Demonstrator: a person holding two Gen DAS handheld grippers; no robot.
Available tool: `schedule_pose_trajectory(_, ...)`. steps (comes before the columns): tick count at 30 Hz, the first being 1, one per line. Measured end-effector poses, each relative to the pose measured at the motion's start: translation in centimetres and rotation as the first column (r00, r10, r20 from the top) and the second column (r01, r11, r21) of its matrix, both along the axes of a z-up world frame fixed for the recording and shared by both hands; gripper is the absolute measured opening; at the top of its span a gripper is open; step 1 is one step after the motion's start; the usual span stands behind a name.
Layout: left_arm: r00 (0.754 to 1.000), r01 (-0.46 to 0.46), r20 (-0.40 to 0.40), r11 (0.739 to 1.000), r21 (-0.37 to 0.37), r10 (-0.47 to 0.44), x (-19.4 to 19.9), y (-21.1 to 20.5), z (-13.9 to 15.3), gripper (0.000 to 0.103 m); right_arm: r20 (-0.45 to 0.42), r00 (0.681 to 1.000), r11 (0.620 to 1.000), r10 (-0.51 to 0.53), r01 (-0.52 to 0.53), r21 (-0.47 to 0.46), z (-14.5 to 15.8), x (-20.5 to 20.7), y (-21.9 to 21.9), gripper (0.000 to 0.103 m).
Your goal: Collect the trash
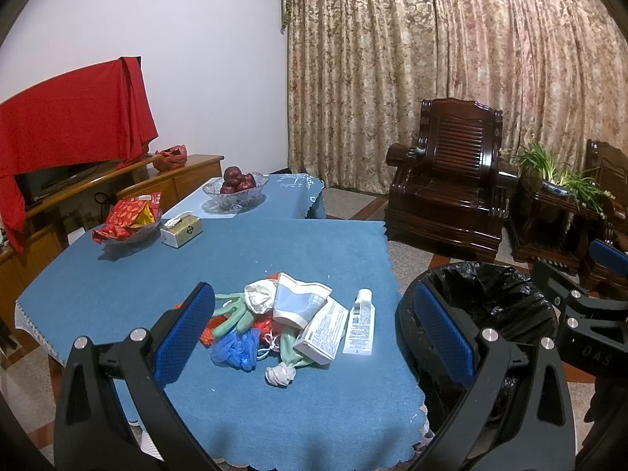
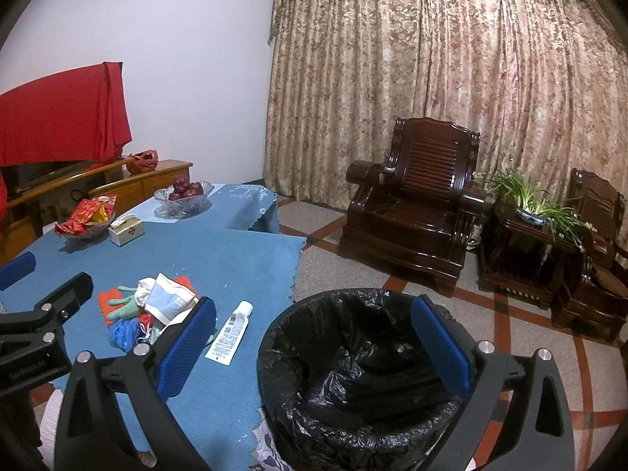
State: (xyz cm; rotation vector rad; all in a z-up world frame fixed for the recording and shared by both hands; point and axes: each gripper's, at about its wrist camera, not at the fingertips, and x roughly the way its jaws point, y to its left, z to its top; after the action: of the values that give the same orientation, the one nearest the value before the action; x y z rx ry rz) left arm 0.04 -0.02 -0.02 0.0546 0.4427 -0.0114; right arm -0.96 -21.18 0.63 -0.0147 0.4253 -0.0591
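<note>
Two tongs, both spread wide and holding nothing: left tongs hang above the trash pile on the blue table, right tongs sit over the black-lined bin. Bin stands on the floor just beside the table's near corner, likely so each piece is a short carry from pile to liner. Pile is bunched near that edge: green glove, crumpled white wad, torn blue-white packet, printed box, white tube lying flat just beside the box, blue plastic scrap. Judging by the wide-open stance, nothing has been picked yet; tube looks the easiest first grab, apart from the tangle. Orange-red item under the pile is mostly covered, can't tell what it is. Bin's bottom is dark, contents unreadable. Snack bowl, tissue box, fruit bowl sit farther back, probably not trash.
</note>
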Motion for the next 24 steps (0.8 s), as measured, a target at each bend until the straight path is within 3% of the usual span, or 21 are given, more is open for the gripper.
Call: schedule_pose_trajectory(24, 1.0, -0.001, -0.001, 1.0, -0.001, 0.001, 0.01, 0.01, 0.0, 0.098, -0.002, 1.0, 1.0, 0.0, 0.0, 0.004, -0.39, 0.08, 0.2, 0.097)
